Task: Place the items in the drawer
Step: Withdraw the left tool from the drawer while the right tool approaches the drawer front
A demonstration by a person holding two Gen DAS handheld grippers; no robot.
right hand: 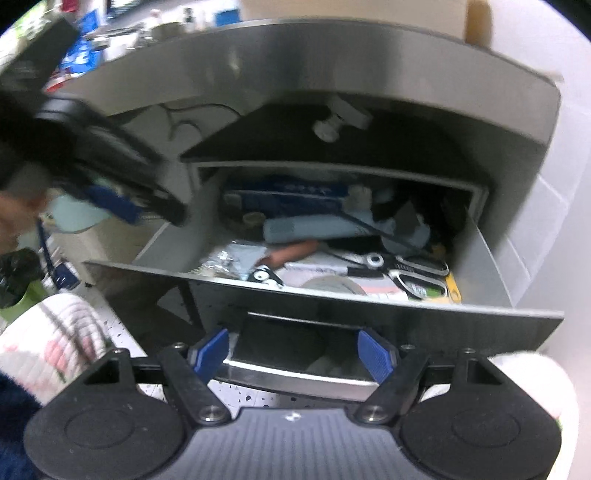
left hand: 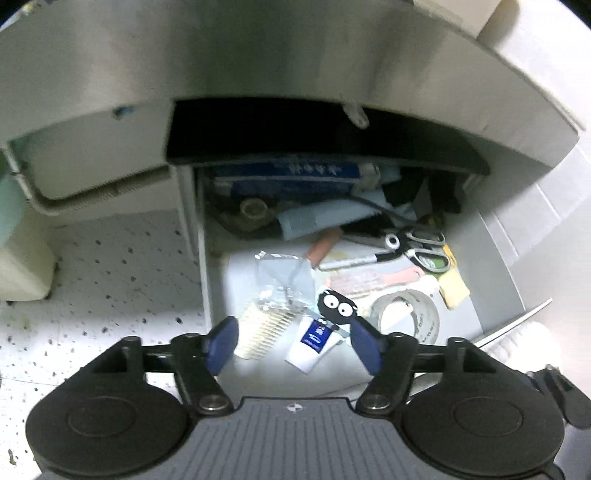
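The grey drawer (left hand: 491, 266) is pulled out and full of odds and ends. In the left wrist view my left gripper (left hand: 293, 341) is open above its front part, over a clear packet with a comb-like item (left hand: 266, 321), a white tube with a blue label (left hand: 314, 345) and a black googly-eyed clip (left hand: 338, 304). In the right wrist view my right gripper (right hand: 293, 354) is open and empty in front of the drawer front (right hand: 369, 314), at its recessed handle (right hand: 291, 354). The left gripper (right hand: 114, 203) shows blurred at the drawer's left.
The drawer also holds a tape roll (left hand: 406, 314), scissors (left hand: 424, 247), a marker (left hand: 354, 261), a blue box (left hand: 288, 181) and blue cloth (left hand: 321, 218). Speckled floor (left hand: 110, 277) lies left. A cluttered counter (right hand: 110, 33) is above the cabinet.
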